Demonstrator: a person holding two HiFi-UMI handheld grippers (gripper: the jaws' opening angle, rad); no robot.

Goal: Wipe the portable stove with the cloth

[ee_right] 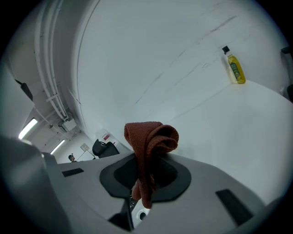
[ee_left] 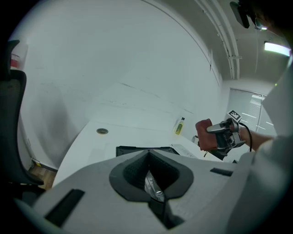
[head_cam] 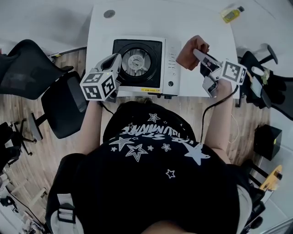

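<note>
The portable stove (head_cam: 142,64), white with a black top and a round burner, stands in the middle of the white table (head_cam: 201,18). My left gripper (head_cam: 114,61) hangs over the stove's left edge, shut with nothing in it; in the left gripper view its jaws (ee_left: 149,153) meet above the stove's black top (ee_left: 132,150). My right gripper (head_cam: 198,52) is raised just right of the stove's control panel, shut on a bunched red-brown cloth (head_cam: 192,49). The cloth (ee_right: 149,141) sticks up from the jaws in the right gripper view and shows far right as cloth (ee_left: 204,135) in the left gripper view.
A yellow bottle (head_cam: 231,13) stands at the table's far right corner, also seen as the bottle (ee_right: 234,68). A round cable grommet (head_cam: 109,13) sits at the far left. Black office chairs (head_cam: 64,103) stand left of me, dark gear (head_cam: 263,87) to the right.
</note>
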